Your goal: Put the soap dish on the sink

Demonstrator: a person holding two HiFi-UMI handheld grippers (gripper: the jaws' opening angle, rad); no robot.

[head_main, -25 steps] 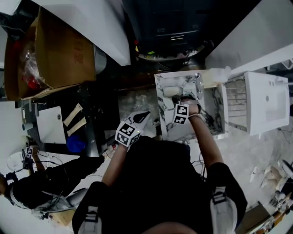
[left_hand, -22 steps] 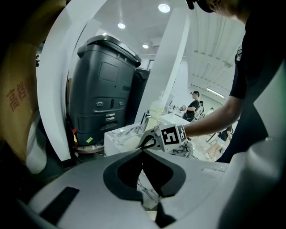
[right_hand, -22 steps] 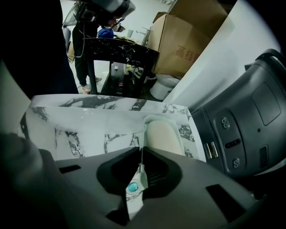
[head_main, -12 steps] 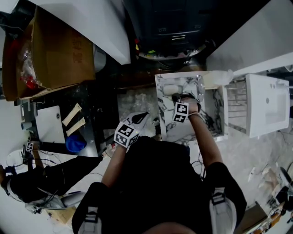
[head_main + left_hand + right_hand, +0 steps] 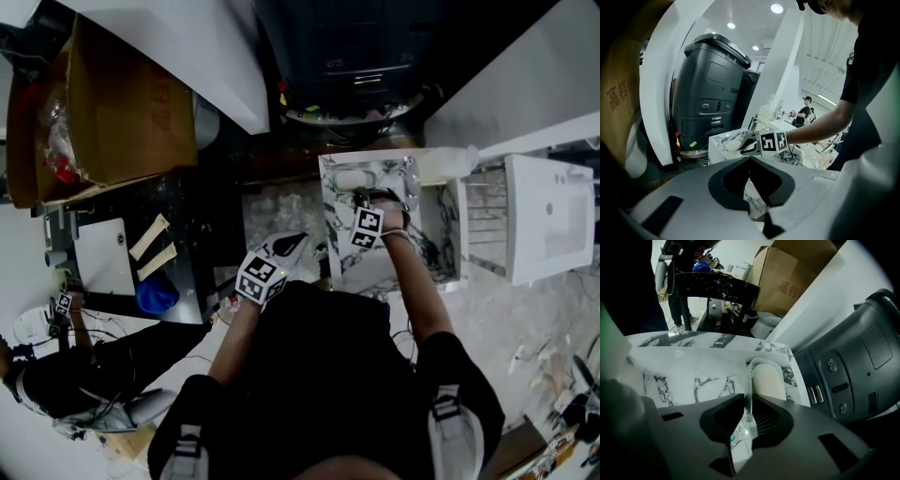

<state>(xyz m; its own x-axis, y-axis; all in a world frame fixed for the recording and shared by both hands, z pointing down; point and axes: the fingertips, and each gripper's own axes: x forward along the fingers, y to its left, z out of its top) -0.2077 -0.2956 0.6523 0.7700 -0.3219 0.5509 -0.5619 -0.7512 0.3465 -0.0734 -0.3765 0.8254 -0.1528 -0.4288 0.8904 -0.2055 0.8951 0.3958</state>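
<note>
A white soap dish (image 5: 765, 378) with a cream soap bar in it sits at the far corner of the marbled sink (image 5: 689, 369). My right gripper (image 5: 747, 401) is shut on the dish's near rim. From the head view, the right gripper (image 5: 372, 204) reaches over the sink (image 5: 375, 258) with the soap dish (image 5: 349, 179) just beyond it. My left gripper (image 5: 284, 247) hangs left of the sink, shut, holding nothing. In the left gripper view the left gripper (image 5: 749, 160) points at the sink (image 5: 721, 138), and the soap dish (image 5: 733, 146) shows beside the right gripper's marker cube (image 5: 771, 142).
A chrome faucet (image 5: 409, 176) stands on the sink's right side. A tall black machine (image 5: 855, 366) stands just behind the sink. A white cabinet with a wire rack (image 5: 530, 214) is to the right, a cardboard box (image 5: 122, 94) and a black table (image 5: 183, 230) to the left.
The right gripper has carried the soap dish slightly farther toward the sink's back edge. The left gripper has barely moved.
</note>
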